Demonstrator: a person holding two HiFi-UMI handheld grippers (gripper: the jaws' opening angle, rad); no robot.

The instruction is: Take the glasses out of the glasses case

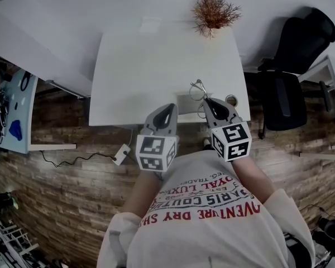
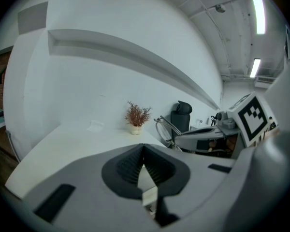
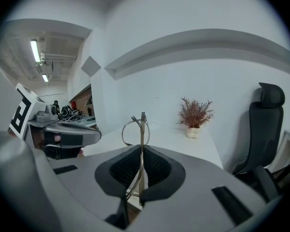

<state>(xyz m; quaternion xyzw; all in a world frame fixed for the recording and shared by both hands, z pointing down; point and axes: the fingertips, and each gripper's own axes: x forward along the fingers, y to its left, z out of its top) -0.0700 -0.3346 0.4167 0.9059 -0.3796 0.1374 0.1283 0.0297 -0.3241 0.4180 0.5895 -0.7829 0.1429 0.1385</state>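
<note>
My right gripper (image 1: 208, 101) is shut on thin metal-framed glasses (image 1: 198, 88), which stick out past its tips over the white table (image 1: 145, 66). In the right gripper view the glasses (image 3: 143, 127) stand upright, pinched between the ribbed pads of that gripper (image 3: 141, 147). A grey glasses case (image 1: 186, 104) lies near the table's front edge, between the two grippers and partly hidden by the right one. My left gripper (image 1: 168, 108) hovers at the front edge left of the case. In its own view the left gripper (image 2: 144, 147) is shut with nothing between its jaws.
A dried plant in a small pot (image 1: 213, 10) stands at the table's far edge. A black office chair (image 1: 293, 66) is to the right of the table. A small round object (image 1: 230, 100) sits near the front right corner. The floor is wood.
</note>
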